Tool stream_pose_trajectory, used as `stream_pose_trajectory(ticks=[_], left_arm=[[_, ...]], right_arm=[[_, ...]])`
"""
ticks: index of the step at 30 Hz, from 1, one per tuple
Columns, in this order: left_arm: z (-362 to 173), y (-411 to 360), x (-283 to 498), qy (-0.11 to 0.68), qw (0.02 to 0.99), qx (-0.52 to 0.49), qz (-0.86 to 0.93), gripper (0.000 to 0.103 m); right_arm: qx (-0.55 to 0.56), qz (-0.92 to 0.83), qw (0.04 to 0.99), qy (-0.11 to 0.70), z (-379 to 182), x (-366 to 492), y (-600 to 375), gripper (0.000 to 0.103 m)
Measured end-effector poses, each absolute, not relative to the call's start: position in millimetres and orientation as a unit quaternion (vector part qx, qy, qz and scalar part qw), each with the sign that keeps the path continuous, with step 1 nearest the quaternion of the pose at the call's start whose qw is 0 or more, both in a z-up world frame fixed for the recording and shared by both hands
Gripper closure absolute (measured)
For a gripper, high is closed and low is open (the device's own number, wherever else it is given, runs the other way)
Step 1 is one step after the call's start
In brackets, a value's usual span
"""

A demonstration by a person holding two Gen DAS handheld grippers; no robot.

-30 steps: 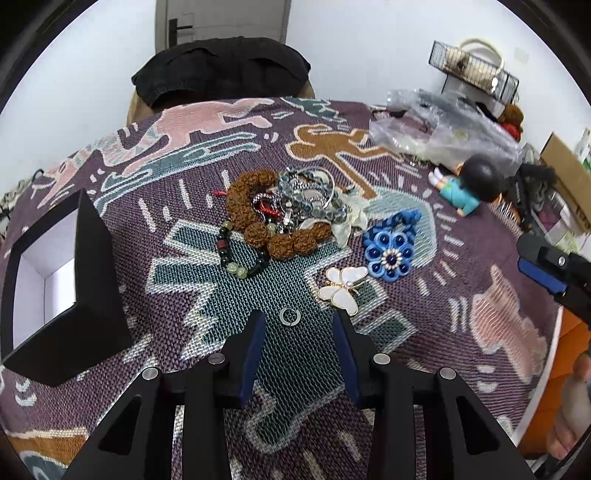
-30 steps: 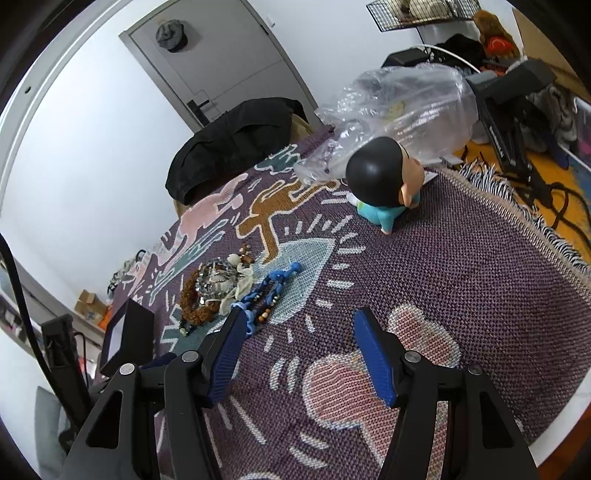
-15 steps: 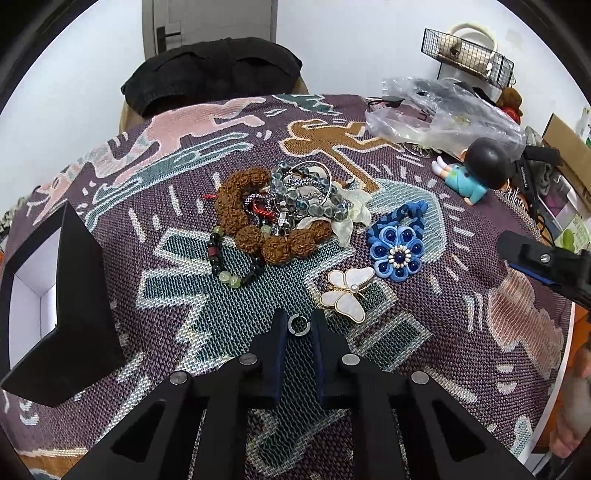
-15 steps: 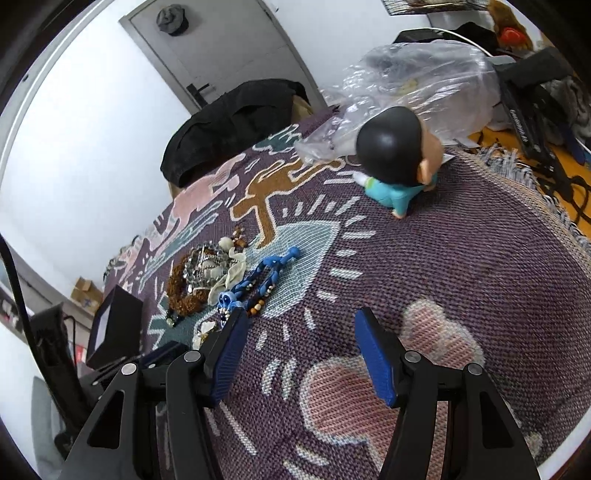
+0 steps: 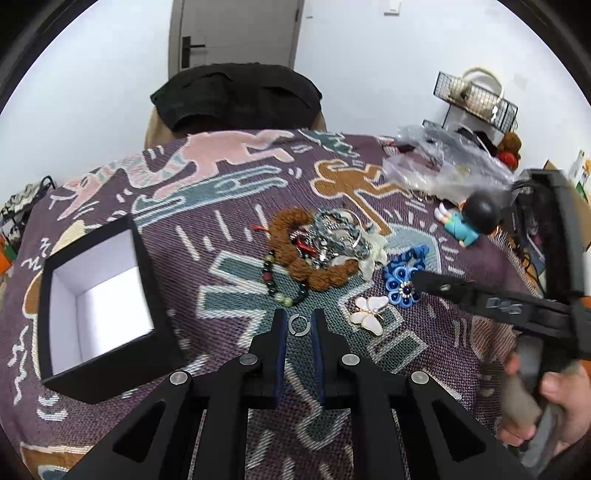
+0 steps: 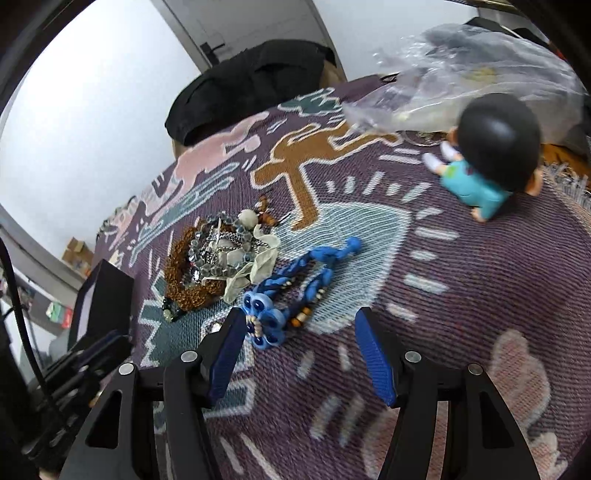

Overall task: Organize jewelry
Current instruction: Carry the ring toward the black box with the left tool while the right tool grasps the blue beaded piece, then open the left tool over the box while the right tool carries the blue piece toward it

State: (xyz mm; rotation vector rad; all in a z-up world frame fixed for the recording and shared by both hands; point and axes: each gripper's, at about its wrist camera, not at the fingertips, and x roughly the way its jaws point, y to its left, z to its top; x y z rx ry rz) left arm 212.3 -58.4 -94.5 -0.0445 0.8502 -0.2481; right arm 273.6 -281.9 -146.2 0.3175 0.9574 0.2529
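Black box [image 5: 99,306], open with a white interior, sits near the left edge of the woven cloth [image 5: 229,206]. Left gripper [image 5: 298,326]: jaws drawn close, pinching a small silver ring [image 5: 298,325] between the pads, ring in the near-centre of the cloth. Beyond it: tangled heap of beaded bracelets [image 5: 317,247]; butterfly brooch [image 5: 371,312] just right of the ring. Right gripper [image 6: 299,350]: jaws spread wide, over the blue flower ornament [image 6: 267,321]. Doll figurine [image 6: 487,158] lies toward the right edge.

Home room, patterned table throw [image 5: 229,221], door [image 5: 236,33], figurine [image 6: 487,155]
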Motion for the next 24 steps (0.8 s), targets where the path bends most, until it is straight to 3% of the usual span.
stream_pose_trajectory(ticks=[6, 7, 10, 12, 24], left_arm=[[-78, -40, 206, 0.391, 0.912, -0.037, -0.119, 0.09], [-74, -36, 205, 0.388, 0.913, -0.04, -0.118, 0.09], [-66, -26, 204, 0.378, 0.918, -0.045, -0.113, 0.09], [-61, -16, 203, 0.373, 0.92, -0.05, -0.106, 0.09], [-64, 43, 205, 0.374, 0.923, -0.075, -0.057, 0.089]], right_arm=[[0.081, 0.1, 0.883, 0.451, -148, 280, -259, 0.042], [0.078, 0.102, 0.885, 0.447, -148, 279, -259, 0.057], [0.078, 0.131, 0.885, 0.44, -145, 278, -257, 0.083], [0.06, 0.14, 0.892, 0.426, -138, 274, -254, 0.093], [0.092, 0.2, 0.9, 0.376, -101, 259, -252, 0.093]])
